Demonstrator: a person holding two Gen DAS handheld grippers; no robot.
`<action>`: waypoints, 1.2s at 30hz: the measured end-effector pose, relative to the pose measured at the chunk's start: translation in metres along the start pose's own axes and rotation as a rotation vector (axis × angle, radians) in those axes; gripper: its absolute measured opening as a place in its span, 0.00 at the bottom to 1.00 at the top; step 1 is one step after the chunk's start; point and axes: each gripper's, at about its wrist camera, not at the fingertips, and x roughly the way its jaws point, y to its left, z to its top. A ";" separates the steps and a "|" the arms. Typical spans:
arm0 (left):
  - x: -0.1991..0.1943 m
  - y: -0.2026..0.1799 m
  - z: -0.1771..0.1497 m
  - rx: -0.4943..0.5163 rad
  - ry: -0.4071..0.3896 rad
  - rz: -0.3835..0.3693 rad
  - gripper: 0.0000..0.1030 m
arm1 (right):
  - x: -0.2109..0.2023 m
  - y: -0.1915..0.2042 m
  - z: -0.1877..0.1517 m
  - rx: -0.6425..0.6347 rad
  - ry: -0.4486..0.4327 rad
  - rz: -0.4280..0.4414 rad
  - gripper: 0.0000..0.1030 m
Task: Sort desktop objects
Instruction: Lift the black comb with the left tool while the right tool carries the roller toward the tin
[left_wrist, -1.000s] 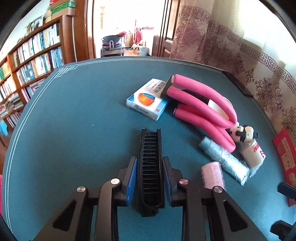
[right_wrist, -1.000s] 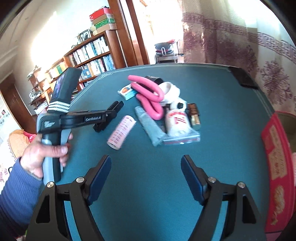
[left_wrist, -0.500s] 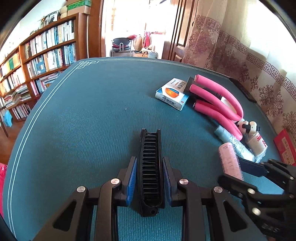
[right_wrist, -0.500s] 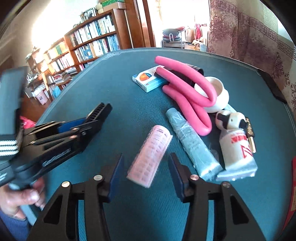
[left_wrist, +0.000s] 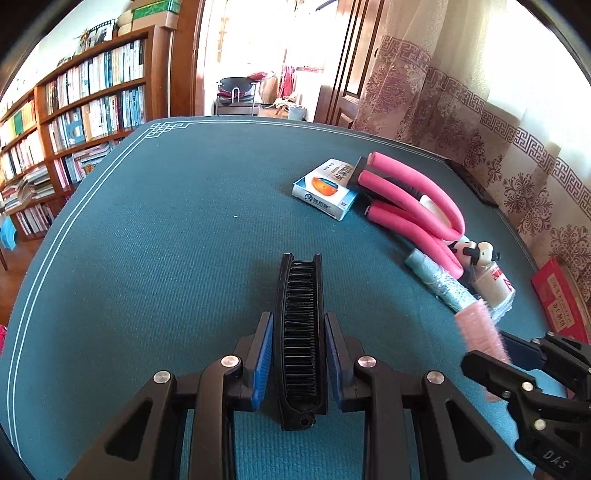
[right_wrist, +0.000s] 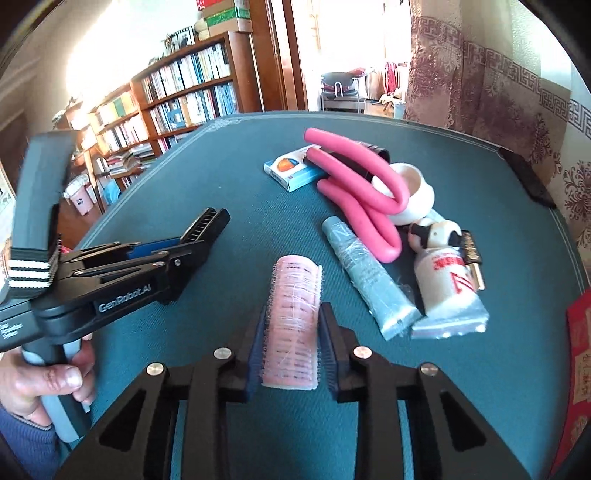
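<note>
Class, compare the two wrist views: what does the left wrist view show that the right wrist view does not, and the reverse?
Only the left wrist view: the black comb's teeth, clamped in the left hand-held gripper.

Only the right wrist view: the person's hand gripping the handle, and the white bowl.

Both: the pink hair roller, which the right hand-held gripper is closing on, the pink foam rods, and the blue box.

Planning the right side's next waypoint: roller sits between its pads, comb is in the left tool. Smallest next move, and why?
Probably finish the squeeze, then lift slightly. The right tool is closing with the pink hair roller between its pads, seemingly touching both sides. The roller lies apart from the grey tube, so a short lift looks unobstructed. The left tool grips the black comb.
</note>
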 end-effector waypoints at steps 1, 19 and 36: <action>-0.002 -0.002 0.000 0.003 -0.001 -0.002 0.27 | -0.006 -0.003 -0.003 0.010 -0.009 0.001 0.30; -0.043 -0.100 0.005 0.145 -0.049 -0.127 0.27 | -0.136 -0.152 -0.031 0.264 -0.194 -0.245 0.30; -0.005 -0.089 -0.010 0.132 0.000 0.067 0.83 | -0.156 -0.160 -0.062 0.332 -0.243 -0.178 0.30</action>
